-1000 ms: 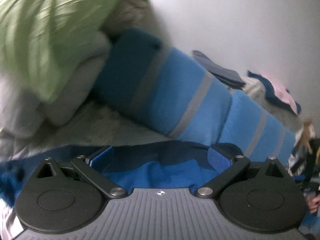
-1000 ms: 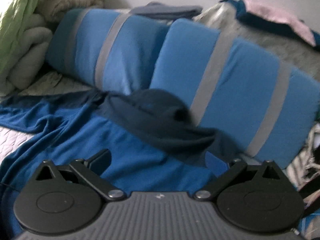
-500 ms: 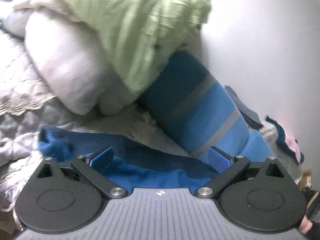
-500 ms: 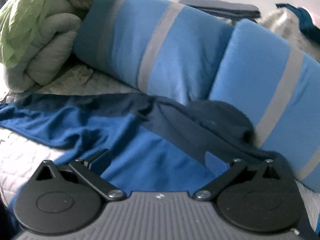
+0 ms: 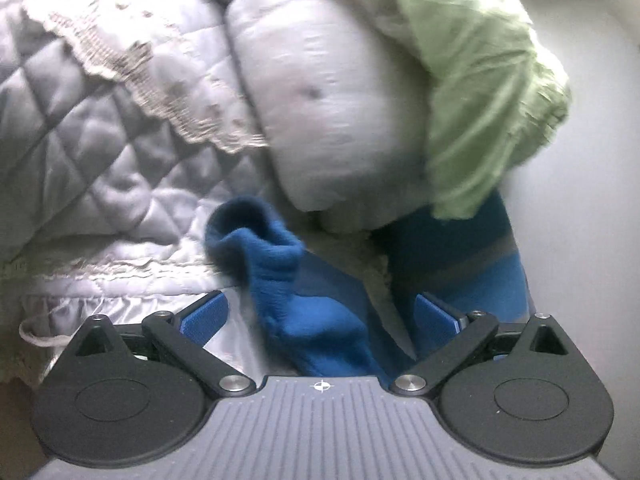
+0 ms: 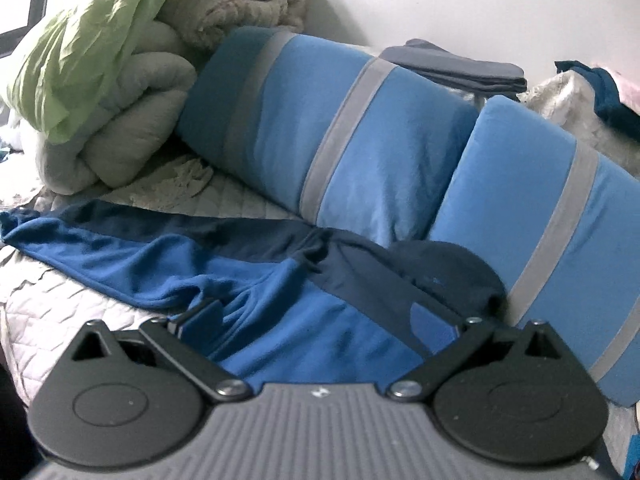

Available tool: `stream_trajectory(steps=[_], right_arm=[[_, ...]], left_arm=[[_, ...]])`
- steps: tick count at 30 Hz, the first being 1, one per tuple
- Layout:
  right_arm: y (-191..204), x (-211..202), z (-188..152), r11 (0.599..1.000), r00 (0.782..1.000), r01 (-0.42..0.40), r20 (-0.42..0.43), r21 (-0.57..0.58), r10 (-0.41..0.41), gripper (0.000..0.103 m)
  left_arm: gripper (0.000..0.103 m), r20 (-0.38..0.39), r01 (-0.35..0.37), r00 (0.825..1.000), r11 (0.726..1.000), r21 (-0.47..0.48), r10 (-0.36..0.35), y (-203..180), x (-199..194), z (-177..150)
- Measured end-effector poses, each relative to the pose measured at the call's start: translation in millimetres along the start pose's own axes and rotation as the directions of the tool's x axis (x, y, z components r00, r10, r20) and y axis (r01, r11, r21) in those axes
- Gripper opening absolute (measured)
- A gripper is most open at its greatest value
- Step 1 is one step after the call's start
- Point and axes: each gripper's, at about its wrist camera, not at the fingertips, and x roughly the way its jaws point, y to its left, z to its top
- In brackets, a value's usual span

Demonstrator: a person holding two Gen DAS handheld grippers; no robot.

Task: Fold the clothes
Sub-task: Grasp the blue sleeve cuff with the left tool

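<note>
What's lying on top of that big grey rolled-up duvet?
A crumpled light green sheet drapes over the grey duvet; a beige blanket sits beside it. What the sheet covers is hidden.

Motion blur smears the green blanket [image 5: 480,80] and the rolled white duvet [image 5: 340,120] in the left wrist view. The blue garment [image 6: 280,320] runs under the right tongs [image 6: 316,320], its near part hidden. The right striped pillow [image 6: 540,240] is cut off by the frame edge.
</note>
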Motion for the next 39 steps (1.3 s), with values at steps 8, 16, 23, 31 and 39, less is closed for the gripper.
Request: stream_trajectory(steps=[8,16,23,31,39], right_arm=[[1,1,-12,1.0,1.0,0.007,-0.014,-0.002,-0.007,0.103],[4,28,-15,0.999,0.998,0.005,-0.06,-0.036,-0.007,0.103],[17,72,-10,0.999,0.996,0.022,-0.084,-0.049,-0.026,0.103],[56,136,-9,0.996,0.998,0.012,-0.06,-0.083,-0.017,0.103],[107,190,-11,0.98,1.0,0.005,-0.018,-0.2,-0.008,0.103]], left_arm=[[0.014,-0.019,-0.177,0.983,0.961,0.212,0.185,-29,34,8],[0.011,0.041,-0.037,0.999,0.675,0.737,0.01,-165,4,-2],[0.01,0.098,-0.038,0.988,0.425,0.904,-0.12,-257,4,23],[0.009,0.2,-0.106,0.969,0.487,0.867,-0.144,-313,35,52],[0.008,0.243,-0.12,0.952,0.504,0.855,-0.186,-369,74,53]])
